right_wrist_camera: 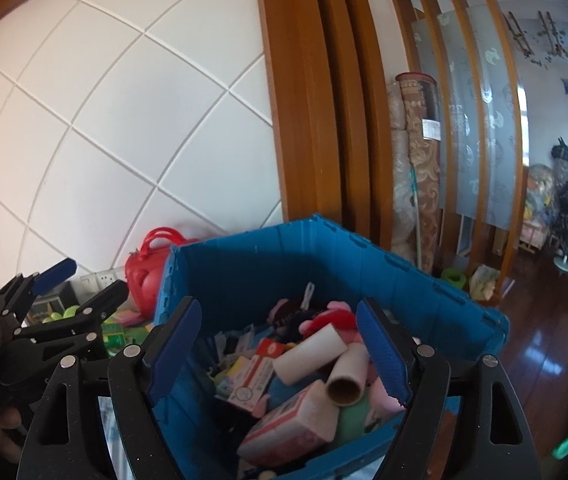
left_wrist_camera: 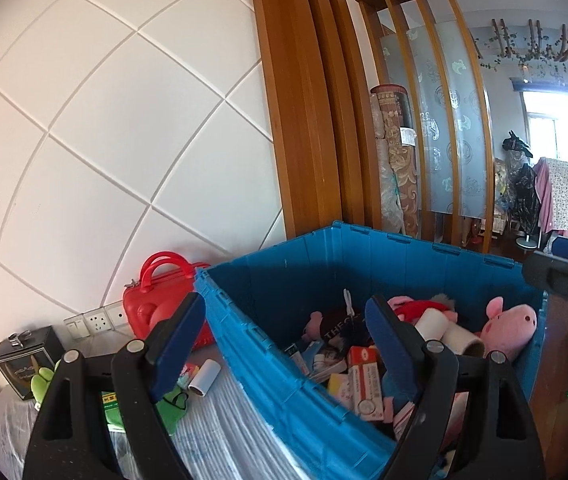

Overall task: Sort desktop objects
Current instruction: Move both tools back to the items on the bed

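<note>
- Both hand-held grippers, left (left_wrist_camera: 284,336) and right (right_wrist_camera: 280,344), gape wide and empty.
- Bin (right_wrist_camera: 363,268) already holds sorted clutter; roll (left_wrist_camera: 204,376) and green toy (left_wrist_camera: 172,404) lie on counter (left_wrist_camera: 220,424).
- Likely next: left reaches for the roll.

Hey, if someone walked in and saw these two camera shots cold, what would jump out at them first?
The big blue crate fills the middle of both views, heaped with a pink pig plush, cardboard tubes and small boxes. To its left, against the white tiled wall, stands a red handbag. In front, both the left gripper and right gripper are open with nothing between their blue-padded fingers.
</note>
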The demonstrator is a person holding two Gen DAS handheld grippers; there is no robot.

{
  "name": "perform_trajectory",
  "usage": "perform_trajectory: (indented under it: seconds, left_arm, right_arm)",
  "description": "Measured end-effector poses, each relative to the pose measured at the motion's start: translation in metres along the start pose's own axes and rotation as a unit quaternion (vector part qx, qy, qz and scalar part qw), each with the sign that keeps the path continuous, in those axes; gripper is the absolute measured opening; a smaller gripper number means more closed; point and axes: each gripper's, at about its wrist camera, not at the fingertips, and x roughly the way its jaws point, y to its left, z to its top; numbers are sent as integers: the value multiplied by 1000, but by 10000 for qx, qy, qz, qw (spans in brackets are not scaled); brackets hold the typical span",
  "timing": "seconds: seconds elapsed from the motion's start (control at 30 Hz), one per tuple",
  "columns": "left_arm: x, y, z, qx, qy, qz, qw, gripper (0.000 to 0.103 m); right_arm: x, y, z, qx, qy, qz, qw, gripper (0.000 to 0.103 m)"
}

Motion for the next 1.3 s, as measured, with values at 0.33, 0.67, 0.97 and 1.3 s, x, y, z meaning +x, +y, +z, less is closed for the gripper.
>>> perform_trajectory:
  seconds: [0.33, 0.67, 0.97, 1.3]
  left_arm:
    - [-31, 67, -34, 91, 167, 118, 9997, 82]
    - [-50, 176, -103, -82, 673, 801, 9945, 82]
    - [-49, 279, -172, -367, 1187, 1697, 9776, 82]
    - [-7, 359, -207, -611, 1429, 2160, 9639, 82]
  right_arm:
    - [-12, 61, -15, 156, 39, -46, 9999, 82]
    - [18, 177, -46, -51, 304, 614, 9976, 85]
    - [96, 278, -73, -673, 958, 1510, 9816, 86]
    - [218, 366, -103, -1574, 1542, 1892, 9569, 88]
